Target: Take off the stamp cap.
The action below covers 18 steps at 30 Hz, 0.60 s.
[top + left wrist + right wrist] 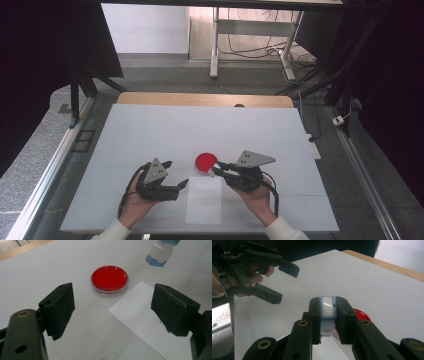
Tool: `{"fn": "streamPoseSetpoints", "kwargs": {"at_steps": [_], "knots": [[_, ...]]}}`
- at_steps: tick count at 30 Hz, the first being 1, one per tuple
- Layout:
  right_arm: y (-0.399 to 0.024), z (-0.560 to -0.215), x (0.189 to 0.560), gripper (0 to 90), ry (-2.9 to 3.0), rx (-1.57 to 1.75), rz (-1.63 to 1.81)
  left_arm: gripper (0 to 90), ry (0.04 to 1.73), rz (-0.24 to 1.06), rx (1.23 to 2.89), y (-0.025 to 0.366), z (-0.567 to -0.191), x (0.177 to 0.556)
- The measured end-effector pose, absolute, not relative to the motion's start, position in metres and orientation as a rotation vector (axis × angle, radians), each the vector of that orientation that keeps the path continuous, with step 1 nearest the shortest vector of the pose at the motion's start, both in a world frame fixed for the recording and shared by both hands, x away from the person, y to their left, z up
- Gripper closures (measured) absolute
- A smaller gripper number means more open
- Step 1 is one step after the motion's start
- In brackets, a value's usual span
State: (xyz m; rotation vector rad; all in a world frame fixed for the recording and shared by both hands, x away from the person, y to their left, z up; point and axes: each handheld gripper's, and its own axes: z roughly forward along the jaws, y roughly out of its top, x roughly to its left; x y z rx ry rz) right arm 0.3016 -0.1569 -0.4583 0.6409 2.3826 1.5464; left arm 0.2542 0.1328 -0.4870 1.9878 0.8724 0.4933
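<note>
While the right gripper (328,322) is clamping a small white-and-blue tool (327,312) between its two black jaws, the jaws are standing nearly closed, pressing on both sides of the tool's body. No brand, label or writing is legible on the tool, on the dish or on the sheet. In the left gripper view the tool's tip (160,253) is hanging above the table, just beyond the dish. The round dish (205,162), holding a red filling under a clear rim, is resting on the white table (150,135) just beside the far edge of a white paper sheet (204,202). The left gripper (181,184) is hovering with its jaws wide apart and nothing between them, pointing toward the dish from the near left, well short of it. The sheet is lying between the two hands, reaching nearly to the table's near edge. Open table surface is extending on the far side and to both sides of the dish. A wooden strip (205,99) is bordering the table's far edge.
</note>
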Motion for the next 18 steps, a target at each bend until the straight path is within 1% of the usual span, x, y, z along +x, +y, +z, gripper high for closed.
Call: {"fn": "streamPoseSetpoints", "kwargs": {"at_steps": [9,18], "knots": [[-0.160,-0.459,0.303,74.7,2.371,0.664,1.542,19.6,0.823,0.525,1.989,0.116,-0.472,0.260],[-0.158,-0.461,0.303,74.7,2.369,0.669,1.535,19.8,0.812,0.528,1.974,0.106,-0.471,0.263]]}}
